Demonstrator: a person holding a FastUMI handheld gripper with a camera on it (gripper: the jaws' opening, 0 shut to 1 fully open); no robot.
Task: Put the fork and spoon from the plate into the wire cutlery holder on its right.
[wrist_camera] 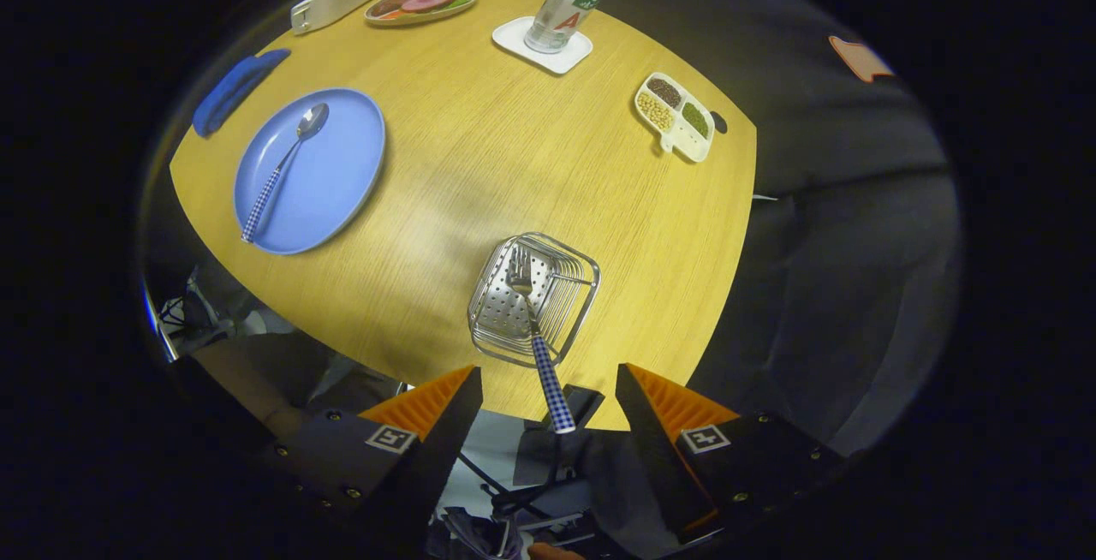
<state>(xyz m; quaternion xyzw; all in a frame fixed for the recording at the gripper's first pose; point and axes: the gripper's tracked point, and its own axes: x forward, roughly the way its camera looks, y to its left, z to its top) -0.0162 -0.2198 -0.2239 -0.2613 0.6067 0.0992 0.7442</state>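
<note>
One utensil done: fork (533, 320) stands in holder (533, 299); gripper (548, 402) wide open, empty; spoon (282, 168) waits on plate (338, 166), far left.

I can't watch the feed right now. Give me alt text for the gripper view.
The fork stands in the wire cutlery holder just ahead of the open, empty claw, its handle sticking out between the fingers. The spoon lies on the blue plate, beyond and to the holder's left on the round table.

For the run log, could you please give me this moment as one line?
gripper: open, above holder | fork: in wire cutlery holder | spoon: on blue plate | next: probably spoon
</note>
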